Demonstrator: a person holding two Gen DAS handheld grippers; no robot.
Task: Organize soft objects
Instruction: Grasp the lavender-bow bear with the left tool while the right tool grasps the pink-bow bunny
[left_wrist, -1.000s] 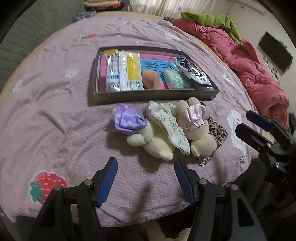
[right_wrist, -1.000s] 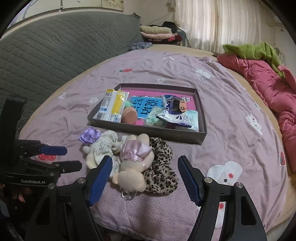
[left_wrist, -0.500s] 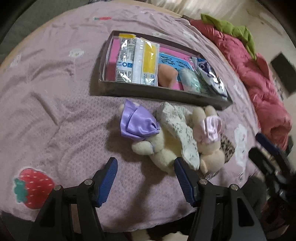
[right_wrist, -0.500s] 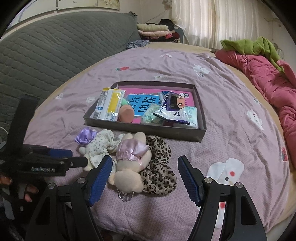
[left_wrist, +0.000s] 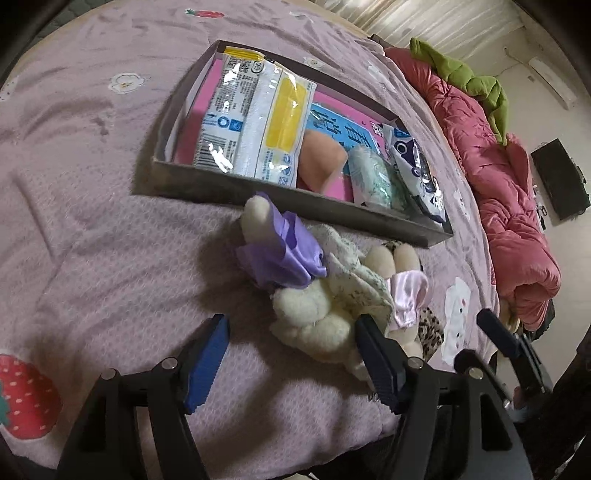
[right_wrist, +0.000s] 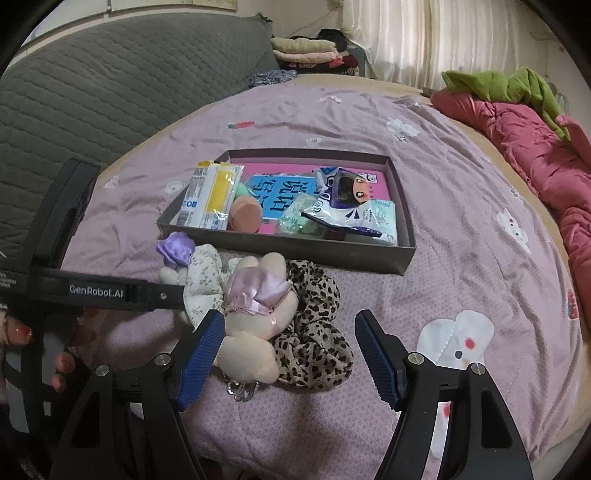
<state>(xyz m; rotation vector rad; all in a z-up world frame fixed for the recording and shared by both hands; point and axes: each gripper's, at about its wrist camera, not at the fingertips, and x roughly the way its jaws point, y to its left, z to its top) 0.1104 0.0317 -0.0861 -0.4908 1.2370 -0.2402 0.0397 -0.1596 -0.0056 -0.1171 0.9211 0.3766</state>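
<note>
Plush pile: two small stuffed toys, a cream plush toy (left_wrist: 317, 317) with a purple satin bow (left_wrist: 284, 254) and a peach plush toy (right_wrist: 247, 332) with a pink bow, lie on the lilac bedspread (left_wrist: 110, 258) just in front of the near wall of the box
Scrunchies: a floral scrunchie (right_wrist: 205, 280) and a leopard scrunchie (right_wrist: 314, 332) touch the toys — all outside the box
Box: the grey box (right_wrist: 332, 254) holds tissue packs, a snack bag and a peach sponge; little bare floor left
Progress: by my reading barely begun — four soft things remain to sort
Left gripper (left_wrist: 291, 354): jaws have just been opening, wide apart beside the cream toy, nothing between the pads
Right gripper (right_wrist: 290, 354): jaws apart, empty, above the peach toy and leopard scrunchie
In the way: the items overlap, so one grab may drag a neighbour
Around: a red quilt (right_wrist: 535, 147) along the bed's far right edge
</note>
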